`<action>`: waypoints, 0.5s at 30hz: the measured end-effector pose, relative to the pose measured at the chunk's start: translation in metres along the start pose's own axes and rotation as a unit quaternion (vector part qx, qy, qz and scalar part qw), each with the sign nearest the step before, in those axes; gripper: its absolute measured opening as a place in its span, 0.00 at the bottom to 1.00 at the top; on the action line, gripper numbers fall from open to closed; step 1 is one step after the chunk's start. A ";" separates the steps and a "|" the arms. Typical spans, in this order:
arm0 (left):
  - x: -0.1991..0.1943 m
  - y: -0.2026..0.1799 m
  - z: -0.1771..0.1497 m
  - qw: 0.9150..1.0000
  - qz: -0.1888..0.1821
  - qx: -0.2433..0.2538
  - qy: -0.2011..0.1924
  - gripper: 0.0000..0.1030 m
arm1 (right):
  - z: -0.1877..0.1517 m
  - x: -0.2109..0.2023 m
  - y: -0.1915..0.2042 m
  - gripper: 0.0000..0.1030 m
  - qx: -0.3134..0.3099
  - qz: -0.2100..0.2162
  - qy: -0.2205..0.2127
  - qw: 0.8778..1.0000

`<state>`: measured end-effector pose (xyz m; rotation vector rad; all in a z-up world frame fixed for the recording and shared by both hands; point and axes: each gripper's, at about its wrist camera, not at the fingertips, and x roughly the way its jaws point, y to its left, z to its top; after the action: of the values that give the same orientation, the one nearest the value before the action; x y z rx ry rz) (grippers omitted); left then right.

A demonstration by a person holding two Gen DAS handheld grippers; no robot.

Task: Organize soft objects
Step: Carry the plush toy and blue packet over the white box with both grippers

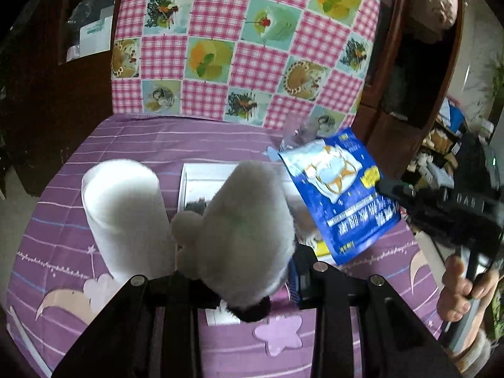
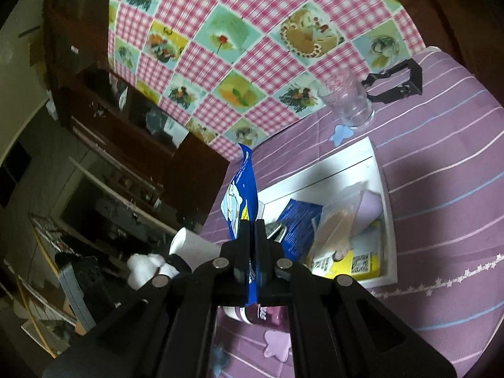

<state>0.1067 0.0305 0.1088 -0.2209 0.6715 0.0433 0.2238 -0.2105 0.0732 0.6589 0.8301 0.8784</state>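
My left gripper point(image 1: 249, 271) is shut on a grey-white plush toy point(image 1: 249, 226) with a round ear and black fur at its base, held above the white tray point(image 1: 189, 176). My right gripper point(image 2: 252, 223) is shut on a blue packet point(image 2: 241, 198) with a cartoon print, seen edge-on. The same packet shows in the left wrist view point(image 1: 340, 195), held in the air right of the plush over the tray's right side. The tray point(image 2: 389, 220) holds a blue packet, a lilac item, a clear bag and a yellow-white card.
A white roll point(image 1: 123, 214) stands left of the tray on the purple striped cloth point(image 1: 126, 138). A clear glass point(image 2: 349, 100) and a black clip point(image 2: 400, 82) sit beyond the tray. A pink checked cloth point(image 1: 239, 47) hangs behind. Dark wood furniture stands on both sides.
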 end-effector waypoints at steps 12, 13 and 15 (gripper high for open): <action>0.003 0.023 0.044 0.997 -0.055 -0.046 -0.026 0.29 | 0.007 0.003 -0.032 0.03 0.052 0.004 -0.041 0.998; 0.011 0.020 0.044 0.997 -0.059 -0.047 -0.024 0.29 | 0.007 0.005 -0.033 0.03 0.051 0.001 -0.041 0.998; 0.024 0.013 0.042 0.998 -0.051 -0.043 -0.021 0.29 | 0.007 0.006 -0.035 0.03 0.052 -0.004 -0.041 0.998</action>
<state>0.1495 0.0511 0.1237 -0.3354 0.6162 -0.0213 0.2458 -0.2234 0.0471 0.7780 0.8074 0.8002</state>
